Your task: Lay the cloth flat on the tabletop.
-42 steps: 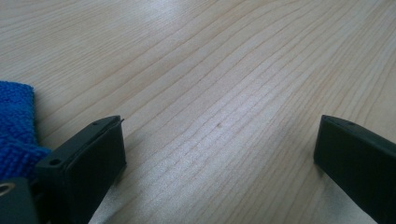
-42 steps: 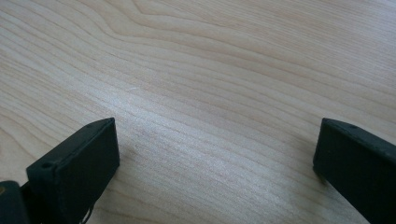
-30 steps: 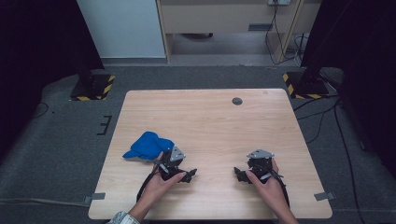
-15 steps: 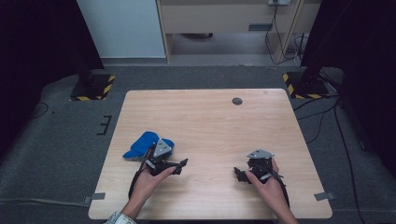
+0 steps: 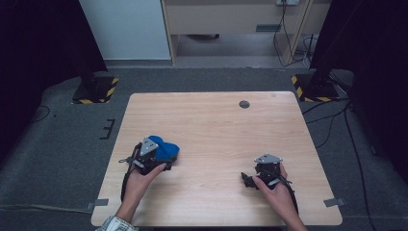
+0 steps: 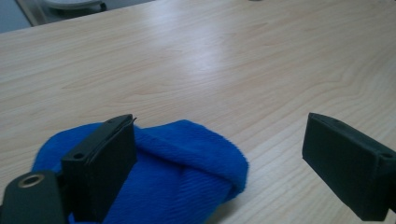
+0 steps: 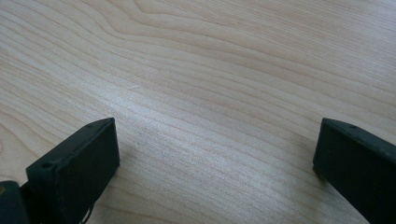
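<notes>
Straddling blue cloth (image 6: 187, 172) w/ left hand-held gripper (image 5: 166, 161) jaws wide, nothing gripped; right hand-held gripper (image 5: 246, 179) likewise agape, over bare counter (image 5: 216, 125).

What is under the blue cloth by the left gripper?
The blue cloth lies bunched and folded on the wooden table, with bare wood showing around it. The open left gripper has one jaw in front of it. Anything beneath its folds is covered and cannot be seen.
</notes>
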Demonstrator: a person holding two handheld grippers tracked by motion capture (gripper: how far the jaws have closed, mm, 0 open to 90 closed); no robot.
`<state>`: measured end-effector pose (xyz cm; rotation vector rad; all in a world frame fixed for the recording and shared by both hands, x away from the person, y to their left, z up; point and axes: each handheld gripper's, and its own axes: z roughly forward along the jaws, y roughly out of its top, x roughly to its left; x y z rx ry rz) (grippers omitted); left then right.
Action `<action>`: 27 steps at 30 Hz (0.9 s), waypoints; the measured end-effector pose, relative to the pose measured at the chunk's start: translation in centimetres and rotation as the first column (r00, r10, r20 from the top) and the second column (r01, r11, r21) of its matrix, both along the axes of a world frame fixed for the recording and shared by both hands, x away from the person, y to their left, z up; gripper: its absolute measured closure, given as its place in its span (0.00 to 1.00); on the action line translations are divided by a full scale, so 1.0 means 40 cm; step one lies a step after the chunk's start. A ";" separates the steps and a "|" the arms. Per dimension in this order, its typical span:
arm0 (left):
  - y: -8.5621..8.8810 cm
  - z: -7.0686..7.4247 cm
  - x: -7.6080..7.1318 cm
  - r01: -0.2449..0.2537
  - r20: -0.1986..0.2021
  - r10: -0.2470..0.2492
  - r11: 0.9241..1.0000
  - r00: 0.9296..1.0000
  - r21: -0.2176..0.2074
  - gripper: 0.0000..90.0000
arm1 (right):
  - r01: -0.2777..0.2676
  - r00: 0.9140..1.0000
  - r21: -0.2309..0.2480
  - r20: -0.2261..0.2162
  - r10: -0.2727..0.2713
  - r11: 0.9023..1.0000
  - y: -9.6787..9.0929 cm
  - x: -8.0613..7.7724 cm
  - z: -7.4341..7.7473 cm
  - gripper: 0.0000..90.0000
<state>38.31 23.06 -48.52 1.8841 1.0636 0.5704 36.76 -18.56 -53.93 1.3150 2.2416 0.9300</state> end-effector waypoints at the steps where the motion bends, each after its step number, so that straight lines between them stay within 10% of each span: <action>1: 0.009 0.001 0.001 -0.011 0.002 0.011 1.000 1.000 -0.001 0.10 | 0.000 1.000 0.000 0.000 0.000 1.000 0.000 0.000 0.000 0.01; 15: 0.108 -0.017 0.026 -0.144 -0.019 0.145 0.989 0.989 0.021 0.10 | 0.000 1.000 0.000 0.000 0.000 1.000 0.000 0.000 0.000 0.01; 27: 0.114 -0.058 0.050 -0.142 -0.100 0.146 0.989 0.984 0.049 0.07 | -0.004 1.000 -0.001 -0.001 0.004 1.000 -0.001 0.000 0.000 0.01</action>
